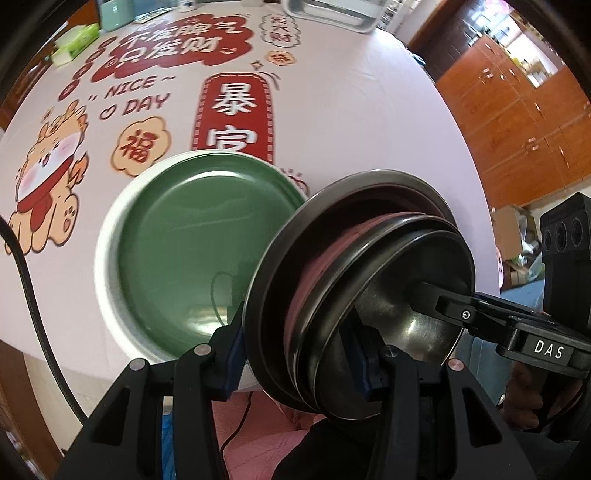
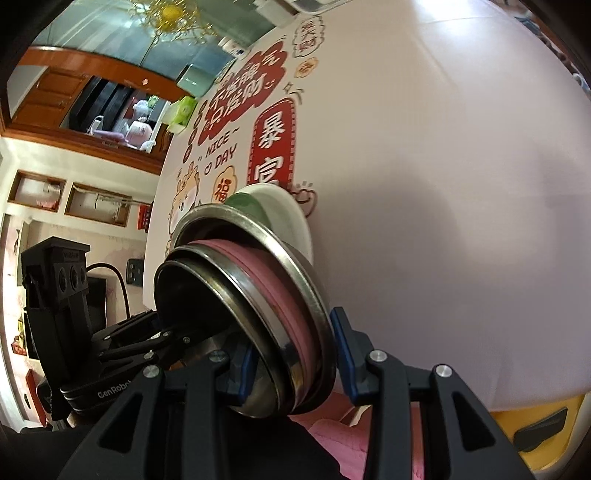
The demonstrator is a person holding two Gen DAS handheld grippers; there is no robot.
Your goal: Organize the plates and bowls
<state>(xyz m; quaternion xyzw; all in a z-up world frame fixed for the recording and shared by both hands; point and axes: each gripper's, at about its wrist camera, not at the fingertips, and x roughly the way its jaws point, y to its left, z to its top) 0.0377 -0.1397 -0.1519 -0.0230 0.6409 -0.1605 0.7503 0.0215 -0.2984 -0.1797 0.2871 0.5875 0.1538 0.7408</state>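
Observation:
A tilted stack of dishes (image 1: pixel 369 266) hangs above the table's near edge: a wide steel plate, a pink dish and steel bowls nested together. My left gripper (image 1: pixel 299 358) is shut on the stack's lower rim, its blue pads on either side. My right gripper (image 1: pixel 443 306) bites the stack from the right, one finger inside the top bowl. In the right wrist view the right gripper (image 2: pixel 291 365) clamps the same stack (image 2: pixel 258 295), and the left gripper (image 2: pixel 147 343) holds it from the left. A green plate with a white underside (image 1: pixel 184 251) (image 2: pixel 291 221) lies on the table just behind the stack.
The table (image 1: pixel 351 110) wears a pale cloth with red cartoon prints. At its far edge stand a metal tray (image 1: pixel 332 14), a green tissue box (image 1: pixel 75 42) and a mint container (image 1: pixel 114 14). Wooden cabinets (image 1: pixel 517 110) stand to the right. A black cable (image 1: pixel 33 295) hangs at left.

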